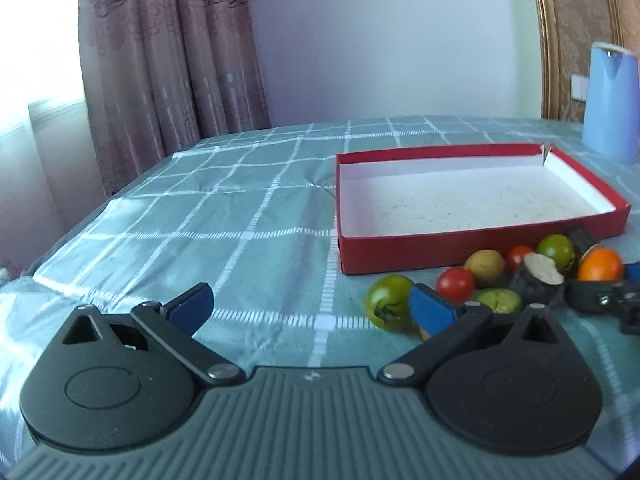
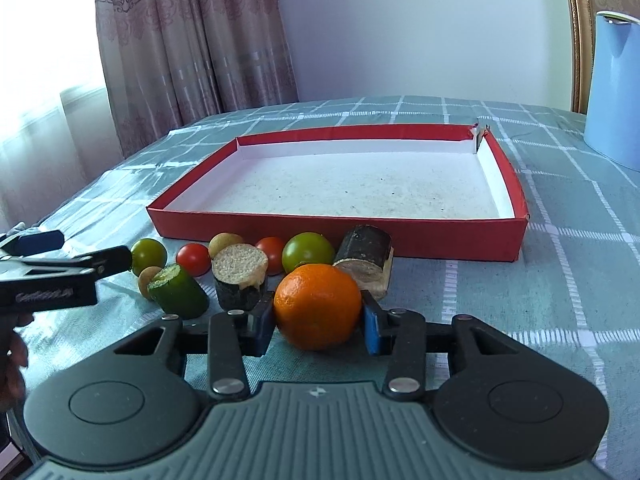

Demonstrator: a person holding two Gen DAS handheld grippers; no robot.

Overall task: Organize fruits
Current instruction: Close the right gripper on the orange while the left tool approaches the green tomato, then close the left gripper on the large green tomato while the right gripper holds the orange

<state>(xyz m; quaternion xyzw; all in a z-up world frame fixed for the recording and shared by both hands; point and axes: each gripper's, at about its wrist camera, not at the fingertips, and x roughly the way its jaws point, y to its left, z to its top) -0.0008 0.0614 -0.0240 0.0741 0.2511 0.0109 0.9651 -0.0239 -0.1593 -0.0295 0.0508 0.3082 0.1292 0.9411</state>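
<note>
Right fingers pinch orange — left fingers wide, tilted down.

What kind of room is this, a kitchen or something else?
Probably a home bedroom or living room, not a kitchen: patterned pink curtains at a bright window, a teal checked cloth, and an ornate gold-framed panel.

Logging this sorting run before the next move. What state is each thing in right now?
red box: open-topped, empty
orange: on the cloth, gripped from both sides
right gripper: shut on orange
left gripper: open, holding nothing
cucumber piece: cut, lying on its side
green tomato: loose, outside the box
blue jug: upright
</note>
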